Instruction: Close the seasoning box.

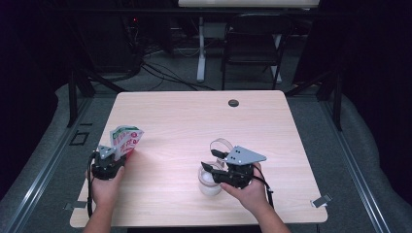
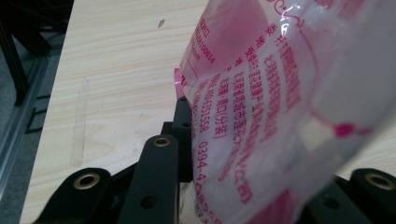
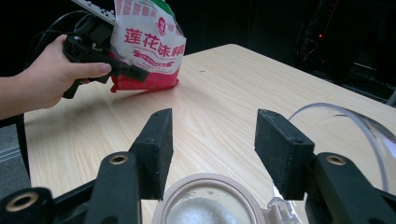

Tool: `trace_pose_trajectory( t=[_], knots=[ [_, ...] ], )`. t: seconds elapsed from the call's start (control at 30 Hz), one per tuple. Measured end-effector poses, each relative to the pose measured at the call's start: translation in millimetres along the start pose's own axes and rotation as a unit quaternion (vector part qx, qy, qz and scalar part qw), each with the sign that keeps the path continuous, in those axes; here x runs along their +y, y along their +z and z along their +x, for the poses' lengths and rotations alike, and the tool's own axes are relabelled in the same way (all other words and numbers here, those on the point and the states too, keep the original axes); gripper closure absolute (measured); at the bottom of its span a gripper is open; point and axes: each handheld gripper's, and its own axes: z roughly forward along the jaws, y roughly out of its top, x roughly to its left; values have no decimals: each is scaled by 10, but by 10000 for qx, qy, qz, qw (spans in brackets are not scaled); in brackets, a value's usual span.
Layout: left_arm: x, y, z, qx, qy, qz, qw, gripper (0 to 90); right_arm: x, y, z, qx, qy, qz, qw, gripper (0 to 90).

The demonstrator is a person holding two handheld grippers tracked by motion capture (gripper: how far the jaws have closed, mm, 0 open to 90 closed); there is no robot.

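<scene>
Your left gripper (image 1: 119,156) is clamped on the bag (image 1: 126,139), a soft red-and-white plastic pouch that stands left of the jar (image 1: 210,183), well apart from it. Expect the film to be slick and floppy, so keep your hold low on the side, where the jaws sit now. Your right gripper (image 3: 211,149) stands wide open just above the jar's rim, holding nothing. The jar looks light and stiff, part full of white grains; its clear hinged lid (image 3: 348,126) hangs open beside it.
</scene>
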Motion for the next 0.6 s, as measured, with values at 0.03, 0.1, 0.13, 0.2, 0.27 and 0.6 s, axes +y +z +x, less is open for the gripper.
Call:
trace_pose_trajectory(
  t=[0.03,0.1,0.13,0.2,0.27,0.6],
  knots=[
    [-3,-3,14,-14,-85,-28,10000,733,-3,7,-1,9,-11,20,10000,470],
    [-5,-6,18,-1,-99,-1,10000,730,-4,10,-1,12,-14,34,10000,470],
    [-5,-6,18,-1,-99,-1,10000,728,-5,14,-3,9,-11,35,10000,470],
    [-9,-7,22,12,-103,41,9999,723,-6,15,-4,-3,-20,44,10000,470],
    [-18,-7,24,27,-144,42,9999,721,-6,19,-3,11,-12,56,10000,470],
    [-42,-62,70,-77,-311,-225,9992,508,-4,58,-6,49,-22,65,10000,466]
  ],
)
